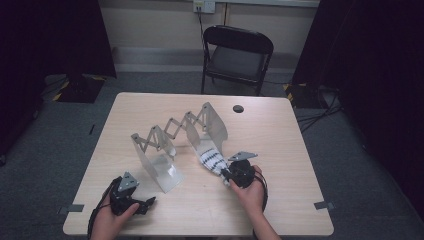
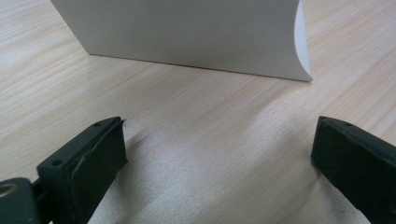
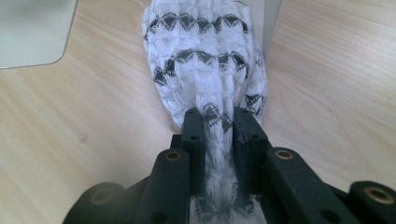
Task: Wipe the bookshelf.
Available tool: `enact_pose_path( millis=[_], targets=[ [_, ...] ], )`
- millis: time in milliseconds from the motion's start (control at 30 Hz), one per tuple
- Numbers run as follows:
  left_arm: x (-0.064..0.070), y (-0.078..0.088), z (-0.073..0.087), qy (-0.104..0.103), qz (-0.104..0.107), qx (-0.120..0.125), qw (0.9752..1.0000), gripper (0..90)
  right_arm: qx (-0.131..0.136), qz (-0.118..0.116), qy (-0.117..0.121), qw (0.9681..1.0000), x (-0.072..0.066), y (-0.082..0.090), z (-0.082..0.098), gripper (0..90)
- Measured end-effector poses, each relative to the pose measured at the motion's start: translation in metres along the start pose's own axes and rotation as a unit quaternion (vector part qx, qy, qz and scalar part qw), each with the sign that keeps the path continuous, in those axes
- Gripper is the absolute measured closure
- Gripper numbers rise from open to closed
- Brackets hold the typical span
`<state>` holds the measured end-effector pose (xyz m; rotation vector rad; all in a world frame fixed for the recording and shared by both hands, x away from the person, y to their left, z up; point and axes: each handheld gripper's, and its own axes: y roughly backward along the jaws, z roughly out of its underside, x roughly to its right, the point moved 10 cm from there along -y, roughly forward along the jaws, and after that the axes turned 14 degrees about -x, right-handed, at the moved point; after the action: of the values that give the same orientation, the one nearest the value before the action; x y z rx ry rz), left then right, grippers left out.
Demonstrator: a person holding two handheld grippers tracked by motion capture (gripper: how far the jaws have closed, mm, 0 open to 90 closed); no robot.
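- A light wooden table [image 1: 280, 200] with rounded corners stands on grey carpet [image 1: 365, 165].
- A black folding chair [image 1: 236, 57] sits beyond its far edge.
- Dark curtains [image 1: 380, 60] hang at both sides.
- A pale wall [image 1: 150, 25] carries a socket [image 1: 204, 6].

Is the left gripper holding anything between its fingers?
No, the left gripper stands wide open, with bare table between its fingers.

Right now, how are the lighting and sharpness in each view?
High view: dim, dark at the edges, table evenly lit. Left gripper view: sharp wood grain, soft shadows under the open jaws. Right gripper view: the sock is sharp, the right gripper clamps it.
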<state>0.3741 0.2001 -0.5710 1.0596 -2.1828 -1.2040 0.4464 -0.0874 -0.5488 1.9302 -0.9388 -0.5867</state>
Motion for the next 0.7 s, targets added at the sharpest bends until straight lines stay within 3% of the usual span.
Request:
enact_pose_path(
  millis=[400,700],
  targets=[
    [0.000,-0.001,-0.001,-0.001,-0.001,-0.002,1.0000,1.9,-0.001,0.023,-0.012,0.9997,-0.002,-0.013,-0.017,74.7],
    [0.000,-0.001,-0.001,-0.001,0.001,-0.002,1.0000,1.7,0.009,0.023,-0.019,0.9995,0.000,-0.019,-0.024,68.1]
  ],
)
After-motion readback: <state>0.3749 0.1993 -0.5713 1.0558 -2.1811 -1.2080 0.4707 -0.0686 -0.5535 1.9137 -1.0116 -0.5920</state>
